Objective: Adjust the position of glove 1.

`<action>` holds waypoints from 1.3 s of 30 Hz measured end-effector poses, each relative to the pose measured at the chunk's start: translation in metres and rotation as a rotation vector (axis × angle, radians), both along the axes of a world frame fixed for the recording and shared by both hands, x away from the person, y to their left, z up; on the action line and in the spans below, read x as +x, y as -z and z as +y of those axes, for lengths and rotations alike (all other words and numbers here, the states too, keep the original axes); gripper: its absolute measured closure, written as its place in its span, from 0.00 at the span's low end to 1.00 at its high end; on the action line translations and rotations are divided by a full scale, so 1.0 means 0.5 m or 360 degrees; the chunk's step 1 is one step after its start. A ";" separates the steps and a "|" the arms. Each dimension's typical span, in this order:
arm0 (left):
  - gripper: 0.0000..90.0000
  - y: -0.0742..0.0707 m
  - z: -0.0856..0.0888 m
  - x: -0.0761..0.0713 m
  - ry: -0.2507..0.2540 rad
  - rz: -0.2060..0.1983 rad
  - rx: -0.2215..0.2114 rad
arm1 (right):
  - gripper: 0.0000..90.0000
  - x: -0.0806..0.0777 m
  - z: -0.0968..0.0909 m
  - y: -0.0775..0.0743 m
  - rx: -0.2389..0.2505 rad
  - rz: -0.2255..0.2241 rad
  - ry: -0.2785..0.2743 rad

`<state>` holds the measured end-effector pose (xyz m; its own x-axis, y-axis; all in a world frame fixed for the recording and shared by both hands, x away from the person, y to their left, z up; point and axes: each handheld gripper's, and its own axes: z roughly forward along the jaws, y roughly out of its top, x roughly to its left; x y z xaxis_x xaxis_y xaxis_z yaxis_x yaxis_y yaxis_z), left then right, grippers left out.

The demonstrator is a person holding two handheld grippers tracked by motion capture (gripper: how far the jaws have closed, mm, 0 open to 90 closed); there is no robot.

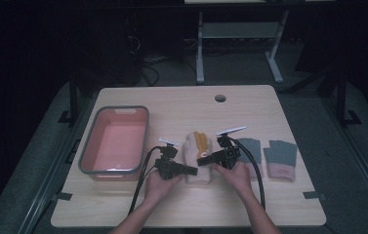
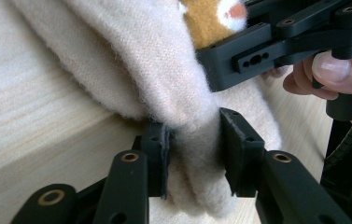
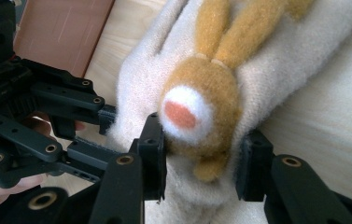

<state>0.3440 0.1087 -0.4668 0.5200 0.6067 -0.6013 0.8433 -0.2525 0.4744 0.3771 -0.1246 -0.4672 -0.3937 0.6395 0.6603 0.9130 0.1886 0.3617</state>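
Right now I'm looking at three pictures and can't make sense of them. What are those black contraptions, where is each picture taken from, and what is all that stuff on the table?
No robot here: a person holds a black two-jaw tool in each hand. One picture looks down from above the table; the other two come from small cameras riding on the tools, looking along their jaws.

On the table lie a pink tub, a cream glove with an orange rabbit figure, and two grey-green gloves with pink cuffs on the right.

The left gripper is pinching the cream glove's edge between its jaws. The right gripper has its jaws on either side of the rabbit's head; whether they are pressing on it yet I can't tell.
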 end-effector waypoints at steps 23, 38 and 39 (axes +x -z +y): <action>0.75 -0.018 -0.002 0.005 0.0020 -0.0028 -0.0011 | 0.70 0.001 0.011 -0.046 -0.0074 -0.0079 -0.0043; 0.66 0.004 0.009 0.011 -0.0069 0.0076 -0.0038 | 0.55 -0.017 -0.024 0.000 0.0015 0.0097 0.0016; 0.66 0.005 0.010 0.013 -0.0064 0.0077 -0.0034 | 0.57 -0.018 -0.023 0.002 0.0020 0.0092 0.0020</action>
<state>0.3503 0.1136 -0.4695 0.4655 0.6133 -0.6381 0.8747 -0.2086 0.4376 0.3682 -0.1360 -0.4683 -0.3466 0.6357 0.6897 0.9347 0.1729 0.3104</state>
